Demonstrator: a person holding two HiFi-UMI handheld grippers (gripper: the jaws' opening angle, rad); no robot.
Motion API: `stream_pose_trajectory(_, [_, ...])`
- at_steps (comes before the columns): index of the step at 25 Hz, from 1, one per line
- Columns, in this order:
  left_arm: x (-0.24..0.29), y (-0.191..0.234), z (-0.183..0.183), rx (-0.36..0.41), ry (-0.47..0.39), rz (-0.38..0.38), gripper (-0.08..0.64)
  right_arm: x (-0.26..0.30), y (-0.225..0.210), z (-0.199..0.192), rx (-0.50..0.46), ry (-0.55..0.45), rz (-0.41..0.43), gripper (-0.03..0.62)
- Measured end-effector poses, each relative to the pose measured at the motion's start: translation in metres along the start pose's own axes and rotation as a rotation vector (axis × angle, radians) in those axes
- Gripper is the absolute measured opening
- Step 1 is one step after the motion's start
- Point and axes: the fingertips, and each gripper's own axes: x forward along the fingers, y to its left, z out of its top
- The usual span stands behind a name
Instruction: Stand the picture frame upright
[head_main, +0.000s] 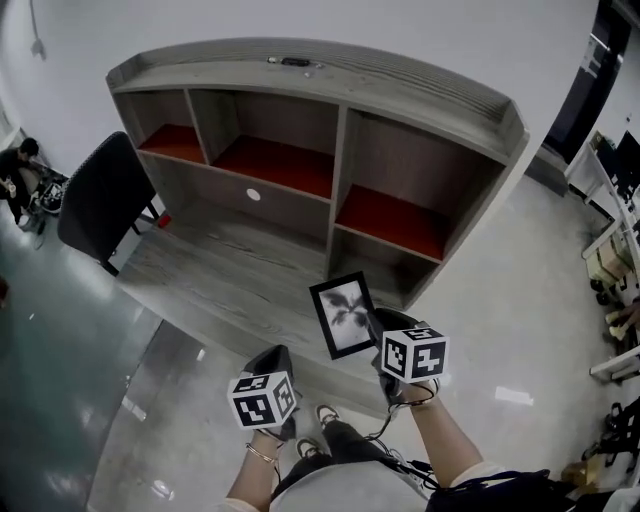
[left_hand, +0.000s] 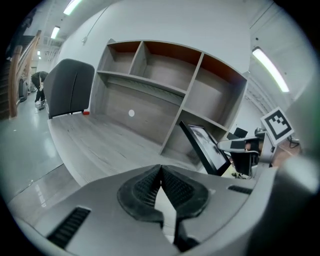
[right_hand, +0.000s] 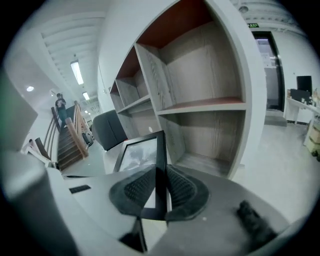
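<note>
Grey wood-grain table (head_main: 220, 270) with a built-in shelf unit (head_main: 340, 150) at the back, red on top of the shelves, a dark chair (head_main: 100, 195) off to the left, shiny office floor all around.

The picture frame (head_main: 343, 315) is black with a black-and-white print. It sits over the near right part of the table, just in front of the lower right cubby. My right claw (head_main: 378, 322) is clenched on its side edge, and in the right gripper view the rail runs straight between the pads (right_hand: 177, 187). From the left gripper view the frame leans back at a clear angle, so it's not standing on its own. I can't tell if its bottom edge touches the table, since the claw body blocks that part.

My left claw (head_main: 272, 358) is squeezed shut on nothing, hanging near the table's front edge, apart from the frame.

Progress-wise I'd say roughly halfway. The frame is picked up and carried to a sensible spot. What's left is setting the bottom down, getting it propped steady, then letting go. If there's a back stand, I can't see it from here.
</note>
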Motion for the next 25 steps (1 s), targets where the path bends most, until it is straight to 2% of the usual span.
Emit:
stream_pose_trajectory(3, [0.001,-0.010,0.016,0.030,-0.022,-0.026,0.014,-0.015,-0.006,0.017,-0.011,-0.050,-0.044,0.081])
stream_pose_trajectory(16, [-0.008,-0.038,0.083,0.102,-0.134,-0.092,0.014,-0.063,-0.037,0.070,0.058,-0.233,-0.205,0.081])
stream_pose_trajectory(25, [-0.006,-0.049,0.136,0.120,-0.208,-0.133,0.014,-0.078,-0.057,0.102,0.117,-0.360,-0.308,0.081])
